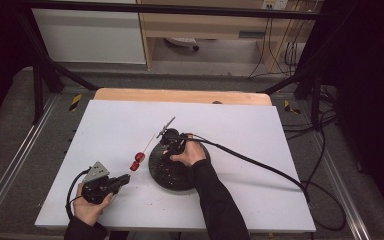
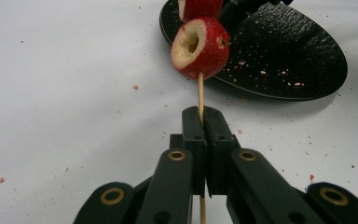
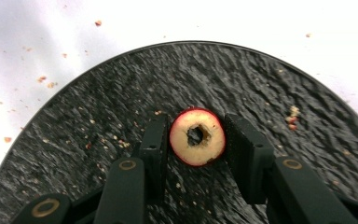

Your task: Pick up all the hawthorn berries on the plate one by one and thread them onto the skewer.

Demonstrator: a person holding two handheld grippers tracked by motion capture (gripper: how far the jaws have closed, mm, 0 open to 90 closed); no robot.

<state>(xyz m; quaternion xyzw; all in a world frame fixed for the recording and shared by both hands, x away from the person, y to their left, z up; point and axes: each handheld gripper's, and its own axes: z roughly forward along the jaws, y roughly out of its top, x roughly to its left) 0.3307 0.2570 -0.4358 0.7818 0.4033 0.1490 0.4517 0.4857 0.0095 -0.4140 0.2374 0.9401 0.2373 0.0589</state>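
Your left gripper (image 2: 200, 122) sits low at the near left of the white counter (image 1: 110, 130), its black jaws pressed together on a thin wooden skewer (image 2: 200, 95). From the high view, that skewer runs up and to the right from the jaws toward the round black textured plate (image 1: 162, 175). Two cored red fruit pieces are threaded on it: the nearer one (image 2: 199, 47) shows its pale hollowed face in the left gripper view, and the second red piece (image 2: 199, 8) sits just beyond it, over the plate's edge. Small crumbs dot the counter around the skewer.

Further right, your right hand (image 1: 192, 154) holds the right gripper (image 3: 196, 137) above the plate. Its jaws stand apart on either side of a third cored red fruit piece (image 3: 197, 136) lying on the plate, hole facing up; the left jaw looks close against it, the right jaw has a small gap. A black cable (image 1: 260, 162) trails off to the right across the counter.
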